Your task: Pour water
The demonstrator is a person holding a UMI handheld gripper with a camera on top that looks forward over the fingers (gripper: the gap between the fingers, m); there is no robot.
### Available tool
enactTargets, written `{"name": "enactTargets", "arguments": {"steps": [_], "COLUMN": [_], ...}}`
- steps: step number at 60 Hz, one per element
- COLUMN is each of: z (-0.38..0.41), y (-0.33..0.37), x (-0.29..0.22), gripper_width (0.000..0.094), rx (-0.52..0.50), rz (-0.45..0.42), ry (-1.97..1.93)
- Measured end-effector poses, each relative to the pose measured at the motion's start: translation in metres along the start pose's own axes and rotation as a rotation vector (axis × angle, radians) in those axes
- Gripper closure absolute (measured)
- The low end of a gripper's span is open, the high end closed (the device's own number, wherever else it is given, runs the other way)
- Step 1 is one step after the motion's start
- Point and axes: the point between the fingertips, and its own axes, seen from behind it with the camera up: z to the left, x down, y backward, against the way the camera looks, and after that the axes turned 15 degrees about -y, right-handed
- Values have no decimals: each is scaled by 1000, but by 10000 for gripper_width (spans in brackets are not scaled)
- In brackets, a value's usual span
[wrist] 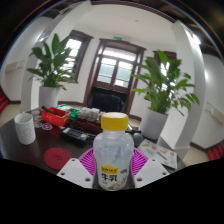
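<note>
A clear plastic bottle [113, 152] with a yellow cap and a yellow-and-white label stands upright between my gripper's [113, 167] two fingers. The magenta pads [88, 160] press against both of its sides, so the gripper is shut on it. The bottle's base is hidden below the fingers. A white cup [24, 127] stands on the dark table [45, 150] well to the left of the fingers and beyond them.
A red box [56, 116] and dark flat items [78, 133] lie on the table beyond the bottle. Two tall potted plants [52, 68] [160, 90] stand left and right of a window. A white object [165, 156] lies to the right.
</note>
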Motion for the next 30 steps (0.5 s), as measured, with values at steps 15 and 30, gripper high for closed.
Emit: {"name": "enactTargets", "arguments": {"steps": [15, 30], "z": [69, 94], "y": [-58, -150], "x": [-105, -187], "gripper_width": [530, 528], "rx": [-93, -87], "rz": [-25, -99], "ry": [549, 1132]}}
